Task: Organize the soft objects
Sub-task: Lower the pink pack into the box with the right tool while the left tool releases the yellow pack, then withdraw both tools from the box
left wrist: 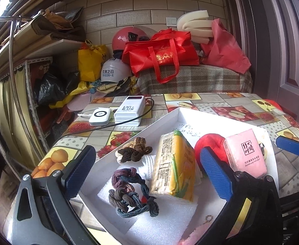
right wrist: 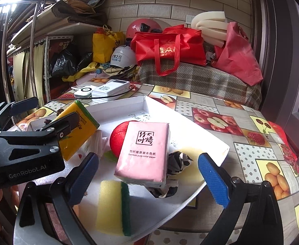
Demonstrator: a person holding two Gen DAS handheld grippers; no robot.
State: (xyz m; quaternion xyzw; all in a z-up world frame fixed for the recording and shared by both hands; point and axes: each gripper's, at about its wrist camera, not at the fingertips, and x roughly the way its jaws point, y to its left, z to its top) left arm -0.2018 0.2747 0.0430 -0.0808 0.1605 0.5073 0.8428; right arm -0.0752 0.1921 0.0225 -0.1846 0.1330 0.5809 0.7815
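Note:
A white tray (left wrist: 169,116) on the table holds soft things. In the left wrist view: a yellow tissue pack (left wrist: 175,165), a pink tissue pack (left wrist: 245,153), a red plush (left wrist: 208,145), brown hair ties (left wrist: 134,152) and dark hair ties (left wrist: 131,192) on white foam. My left gripper (left wrist: 147,175) is open and empty above the hair ties and yellow pack. In the right wrist view my right gripper (right wrist: 147,179) is open and empty, with the pink pack (right wrist: 143,151) between its fingers' line, a yellow-green sponge (right wrist: 113,206) below, a black-white cloth (right wrist: 176,163) beside it.
Two white power banks (left wrist: 116,112) with cables lie at the table's far left. A plaid-covered bench (left wrist: 194,79) with red bags (left wrist: 161,55) and helmets stands behind. The table's fruit-print cloth (right wrist: 241,143) runs right of the tray. The left gripper's body (right wrist: 23,143) shows in the right wrist view.

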